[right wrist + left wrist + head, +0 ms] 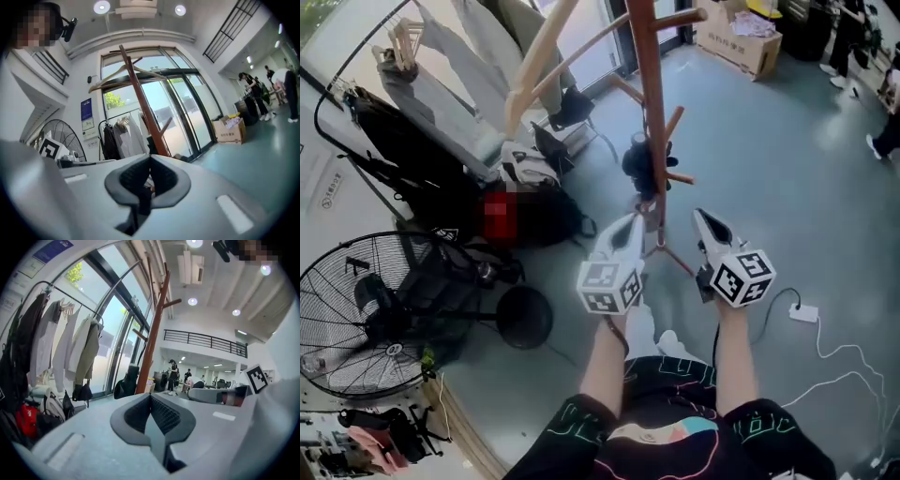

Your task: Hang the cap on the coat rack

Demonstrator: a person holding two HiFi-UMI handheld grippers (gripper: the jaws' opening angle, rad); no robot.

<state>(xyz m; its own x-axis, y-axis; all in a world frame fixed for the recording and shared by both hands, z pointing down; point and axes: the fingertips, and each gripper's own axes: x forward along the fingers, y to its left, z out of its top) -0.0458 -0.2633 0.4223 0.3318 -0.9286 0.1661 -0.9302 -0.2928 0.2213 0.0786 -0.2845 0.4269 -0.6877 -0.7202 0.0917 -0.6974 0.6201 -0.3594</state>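
Note:
A black cap [645, 165] hangs on a low peg of the brown wooden coat rack [651, 103], whose pole rises through the top middle of the head view. My left gripper [630, 225] and right gripper [701, 217] are held side by side just below the cap, both pointing at the rack. Both are shut with nothing between their jaws. In the left gripper view the shut left gripper [151, 397] faces the coat rack [151, 343], with the dark cap [126, 384] low beside the pole. The right gripper [150, 161] in its own view also faces the rack's pole [140, 108].
A standing fan [366, 319] is at the left. A clothes rail with hanging garments [441, 103] and dark bags [534, 211] stands behind it. A cardboard box [741, 37] sits at the back. A white power strip [803, 312] lies on the floor at the right. People stand at the far right.

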